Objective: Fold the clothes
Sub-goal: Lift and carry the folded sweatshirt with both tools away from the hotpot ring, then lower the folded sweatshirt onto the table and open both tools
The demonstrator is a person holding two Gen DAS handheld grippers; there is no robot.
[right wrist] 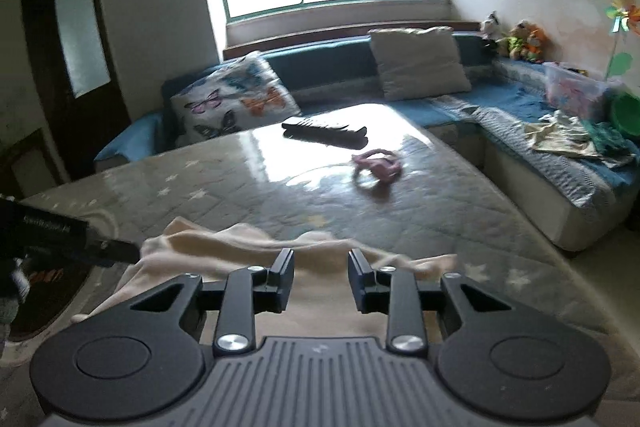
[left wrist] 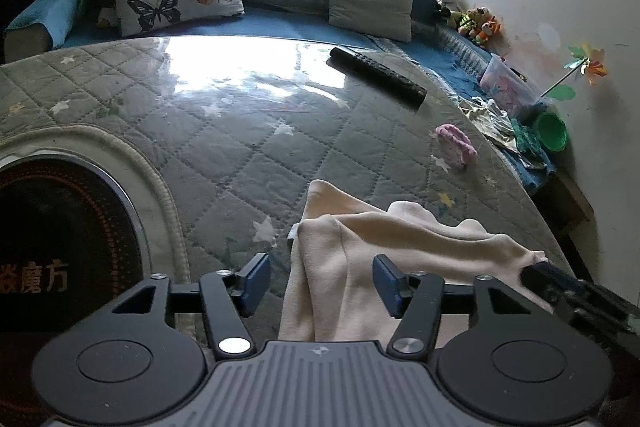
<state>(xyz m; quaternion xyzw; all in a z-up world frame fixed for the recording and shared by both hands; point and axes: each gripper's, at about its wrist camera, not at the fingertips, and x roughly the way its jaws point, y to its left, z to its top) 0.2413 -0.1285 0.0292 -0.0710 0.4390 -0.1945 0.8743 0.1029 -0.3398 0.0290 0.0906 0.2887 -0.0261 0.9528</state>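
Your left gripper (left wrist: pixel 320 283) stands open over the near edge of the quilted table (left wrist: pixel 192 131), its jaws wide apart with the cream garment (left wrist: pixel 360 259) lying loose between them, untouched by either pad. Your right gripper (right wrist: pixel 320 279) is open too, a narrower gap, above the same crumpled garment (right wrist: pixel 240 247). Farther back on the table lie a black remote (left wrist: pixel 376 75) and a pink hair tie (left wrist: pixel 456 143)

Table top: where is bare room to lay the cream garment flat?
Bare quilted table lies between the cream garment, the remote control and the round cooktop. It is crowded toward the pink hair tie and the sofa's clothes pile.
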